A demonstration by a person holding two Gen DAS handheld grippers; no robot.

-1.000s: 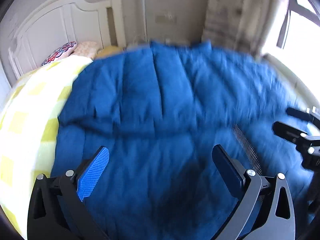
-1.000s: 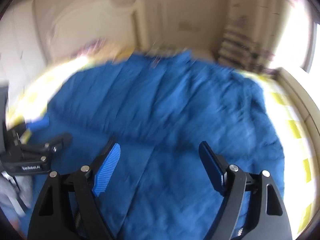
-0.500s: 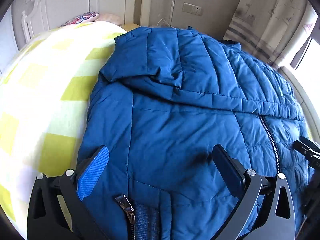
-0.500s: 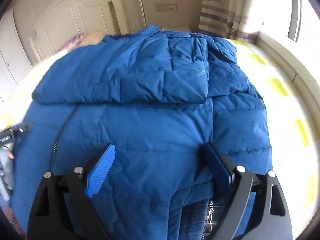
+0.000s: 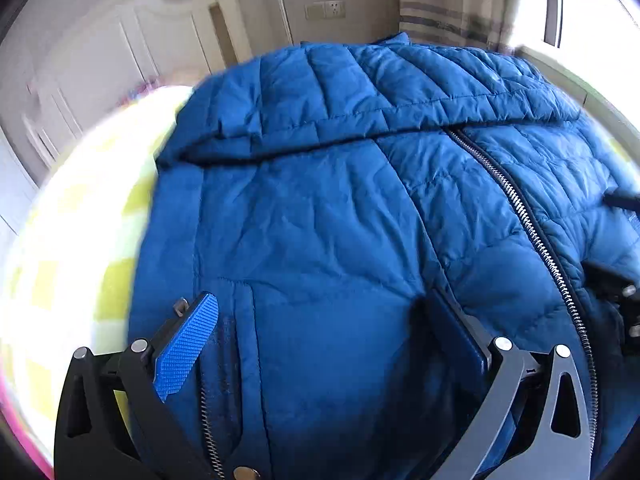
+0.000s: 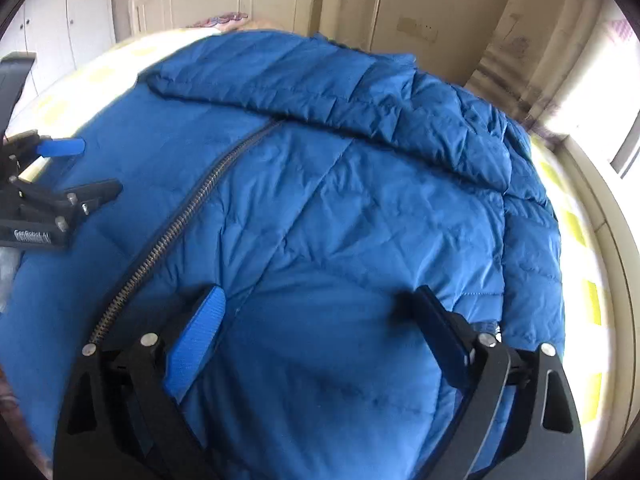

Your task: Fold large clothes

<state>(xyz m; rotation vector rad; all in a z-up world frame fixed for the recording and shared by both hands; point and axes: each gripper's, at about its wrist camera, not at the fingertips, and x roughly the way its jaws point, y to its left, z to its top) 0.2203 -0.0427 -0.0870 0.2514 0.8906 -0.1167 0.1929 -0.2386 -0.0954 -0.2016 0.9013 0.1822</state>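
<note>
A large blue quilted down jacket [image 5: 340, 220] lies front up on the bed, its zipper [image 5: 532, 232] closed, with a folded part lying across its far end. It also fills the right wrist view [image 6: 360, 208]. My left gripper [image 5: 320, 328] is open, low over the hem on the jacket's left half, with jacket fabric between its fingers. My right gripper [image 6: 316, 320] is open, low over the hem on the right half. The left gripper [image 6: 60, 176] shows at the left edge of the right wrist view. Part of the right gripper [image 5: 616, 288] shows at the right edge of the left wrist view.
The bed has a yellow and white checked cover [image 5: 80, 240], also seen on the right [image 6: 588, 300]. A white headboard [image 5: 132, 48] and a pillow [image 6: 224, 20] are at the far end. A curtain [image 5: 448, 0] and a bright window [image 5: 580, 4] are on the right.
Both grippers have dropped closer to the jacket's hem and stay open. The views have swung, so the zipper now runs between the two grippers.
</note>
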